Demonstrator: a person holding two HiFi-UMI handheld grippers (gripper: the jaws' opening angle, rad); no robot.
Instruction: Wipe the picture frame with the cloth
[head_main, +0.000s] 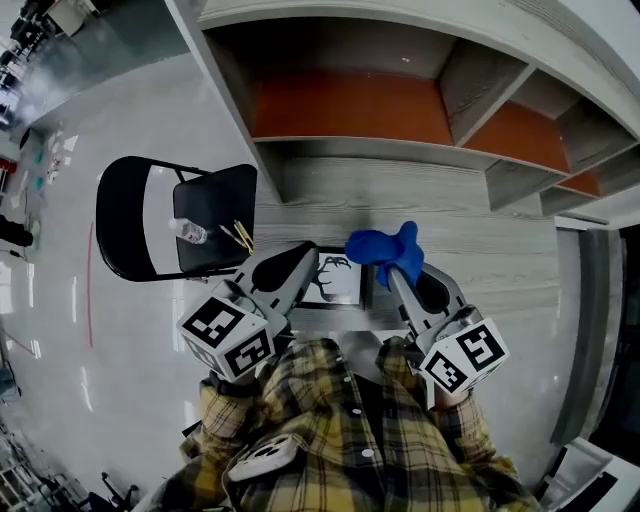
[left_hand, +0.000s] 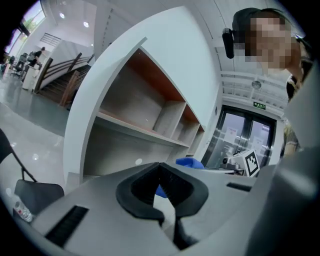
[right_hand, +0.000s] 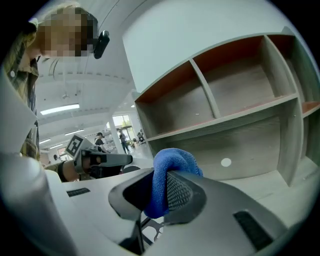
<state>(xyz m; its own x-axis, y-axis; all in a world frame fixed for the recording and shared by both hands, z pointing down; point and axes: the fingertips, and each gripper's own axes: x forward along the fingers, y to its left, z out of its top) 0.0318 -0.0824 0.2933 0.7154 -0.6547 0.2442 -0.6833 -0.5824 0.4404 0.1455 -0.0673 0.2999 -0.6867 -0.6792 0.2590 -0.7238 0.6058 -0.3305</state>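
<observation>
The picture frame (head_main: 338, 287), black-edged with a line drawing on white, lies flat on the grey desk between both grippers. My right gripper (head_main: 392, 268) is shut on the blue cloth (head_main: 384, 249), which bunches out above the frame's right upper corner. In the right gripper view the cloth (right_hand: 170, 167) is pinched between the pads of the right gripper (right_hand: 161, 192), and part of the drawing (right_hand: 150, 228) shows below. My left gripper (head_main: 306, 252) hovers over the frame's left edge; its jaws (left_hand: 160, 167) are shut with nothing seen between them. The cloth (left_hand: 189, 162) shows beyond it.
A shelf unit (head_main: 350, 105) with orange back panels and open compartments rises behind the desk (head_main: 490, 260). Left of the desk stands a black folding chair (head_main: 130, 215) carrying a plastic bottle (head_main: 188, 231) and a yellow item (head_main: 243, 236). The shiny floor (head_main: 60, 330) lies beyond.
</observation>
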